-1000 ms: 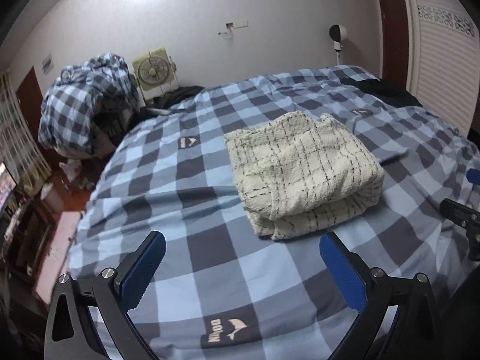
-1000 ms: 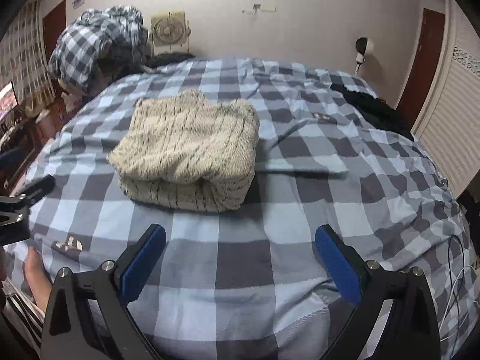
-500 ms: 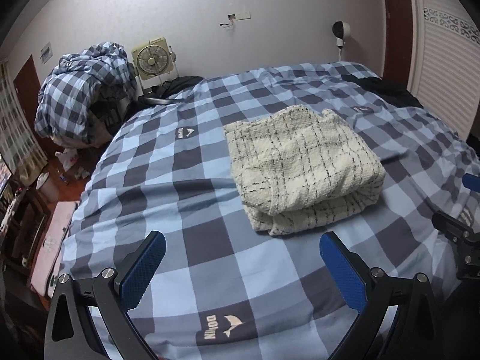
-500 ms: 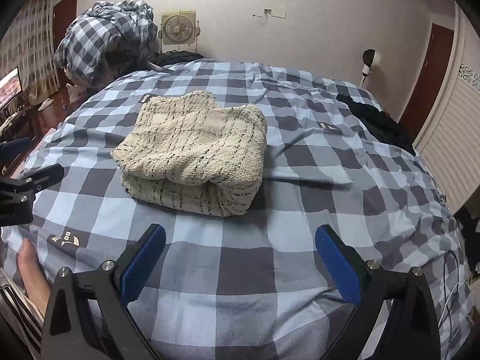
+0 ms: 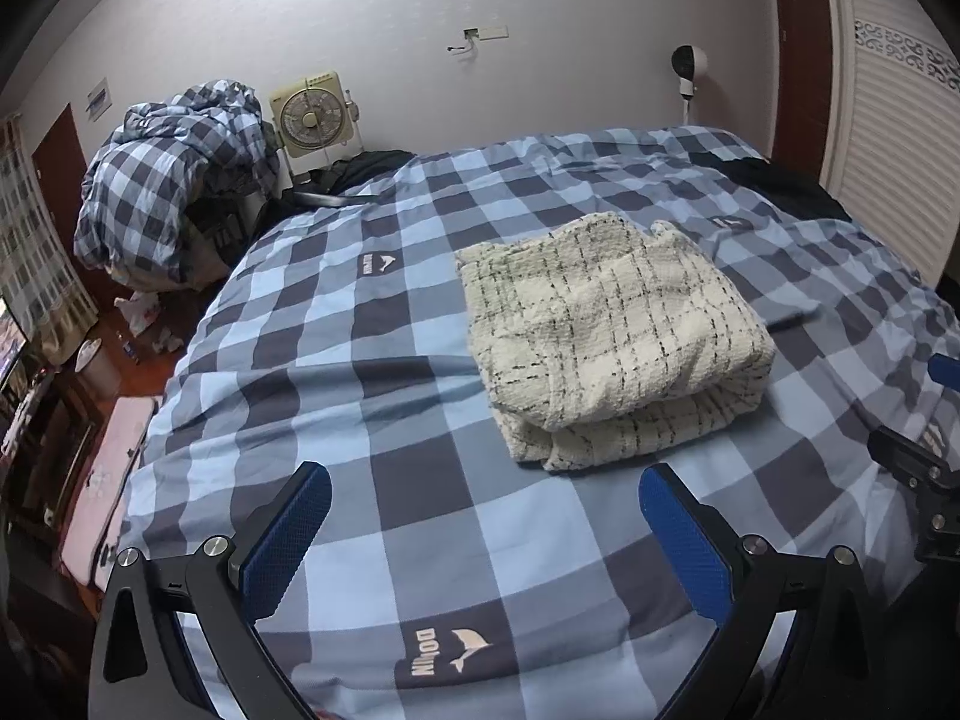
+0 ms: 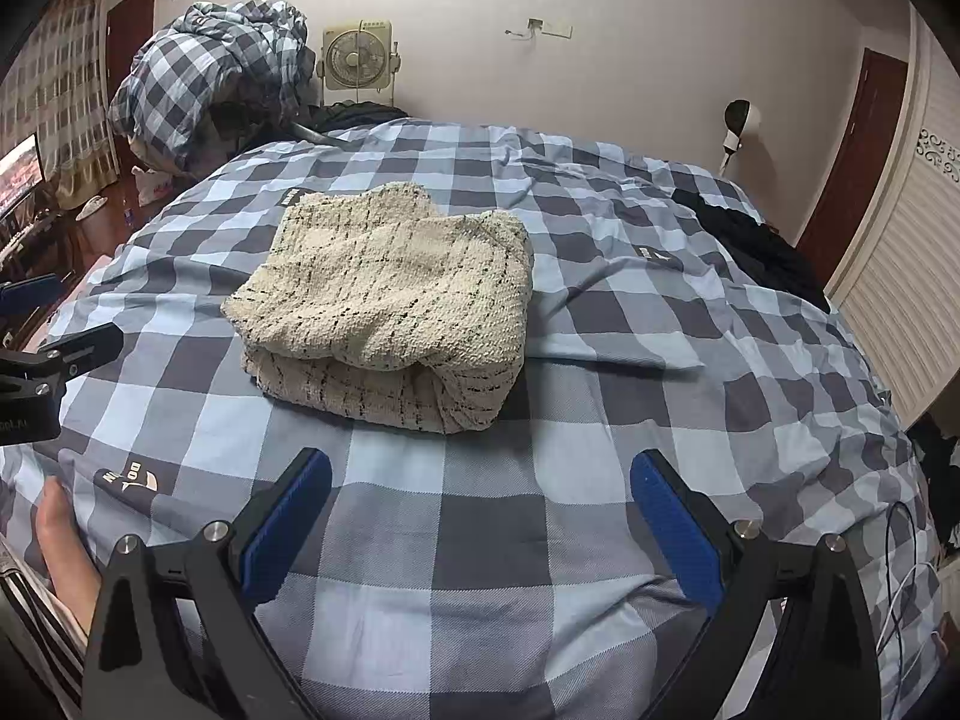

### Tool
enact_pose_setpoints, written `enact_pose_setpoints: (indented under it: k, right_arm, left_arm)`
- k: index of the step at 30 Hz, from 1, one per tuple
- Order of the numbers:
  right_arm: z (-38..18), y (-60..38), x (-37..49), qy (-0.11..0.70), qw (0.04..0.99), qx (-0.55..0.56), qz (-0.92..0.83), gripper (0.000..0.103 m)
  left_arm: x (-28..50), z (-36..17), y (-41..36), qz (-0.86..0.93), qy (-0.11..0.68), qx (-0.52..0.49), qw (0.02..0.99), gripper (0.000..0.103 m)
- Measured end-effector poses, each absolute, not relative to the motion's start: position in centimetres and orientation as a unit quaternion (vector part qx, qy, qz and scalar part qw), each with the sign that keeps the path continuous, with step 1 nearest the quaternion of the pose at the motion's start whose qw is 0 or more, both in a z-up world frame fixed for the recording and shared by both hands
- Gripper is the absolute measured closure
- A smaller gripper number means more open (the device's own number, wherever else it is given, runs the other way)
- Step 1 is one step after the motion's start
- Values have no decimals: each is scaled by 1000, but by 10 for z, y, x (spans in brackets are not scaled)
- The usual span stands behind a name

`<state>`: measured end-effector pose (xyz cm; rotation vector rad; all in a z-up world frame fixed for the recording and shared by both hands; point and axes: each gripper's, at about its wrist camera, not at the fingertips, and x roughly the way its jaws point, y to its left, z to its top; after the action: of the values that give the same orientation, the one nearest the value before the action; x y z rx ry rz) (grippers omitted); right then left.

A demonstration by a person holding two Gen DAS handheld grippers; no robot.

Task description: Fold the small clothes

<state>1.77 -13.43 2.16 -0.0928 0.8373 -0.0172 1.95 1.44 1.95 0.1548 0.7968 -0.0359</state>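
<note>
A cream knit garment with thin black check lines point(image 5: 612, 336) lies folded into a thick rectangle on the blue checked bed cover point(image 5: 360, 396). It also shows in the right wrist view point(image 6: 390, 300). My left gripper point(image 5: 483, 534) is open and empty, held above the cover, near side of the garment and slightly left of it. My right gripper point(image 6: 480, 516) is open and empty, near side of the garment. Each gripper shows at the edge of the other's view: the right one point(image 5: 924, 462), the left one point(image 6: 54, 354).
A bundle of checked bedding point(image 5: 174, 192) and a small fan point(image 5: 309, 117) stand by the far wall. Dark clothing point(image 6: 756, 246) lies on the bed's far right. A louvred wardrobe point(image 5: 894, 138) is at right. A bare foot point(image 6: 60, 540) rests at the bed's near edge.
Both grippers have risen and drawn back a little from the folded garment, so it sits lower and farther in both views. Both stay open. The garment has not moved.
</note>
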Motion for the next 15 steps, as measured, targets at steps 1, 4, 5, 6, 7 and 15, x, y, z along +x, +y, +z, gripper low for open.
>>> enact_pose_setpoints:
  k: [1, 4, 5, 6, 7, 15]
  right_arm:
    - [22, -134, 18, 406, 913, -45, -7, 5]
    - [21, -134, 19, 408, 912, -46, -8, 5]
    - [21, -134, 19, 409, 911, -46, -8, 5]
    - [21, -133, 19, 409, 911, -46, -8, 5]
    - [21, -133, 19, 409, 911, -46, -8, 5]
    - [21, -133, 19, 409, 911, -46, -9, 5]
  left_arm:
    - [20, 19, 14, -17, 388, 75, 919, 0]
    - [20, 19, 15, -17, 388, 75, 918, 0]
    - [20, 19, 15, -17, 388, 75, 918, 0]
    - [20, 19, 14, -18, 389, 75, 918, 0]
    - [19, 19, 14, -17, 388, 75, 918, 0]
    - [19, 19, 14, -16, 389, 75, 918, 0]
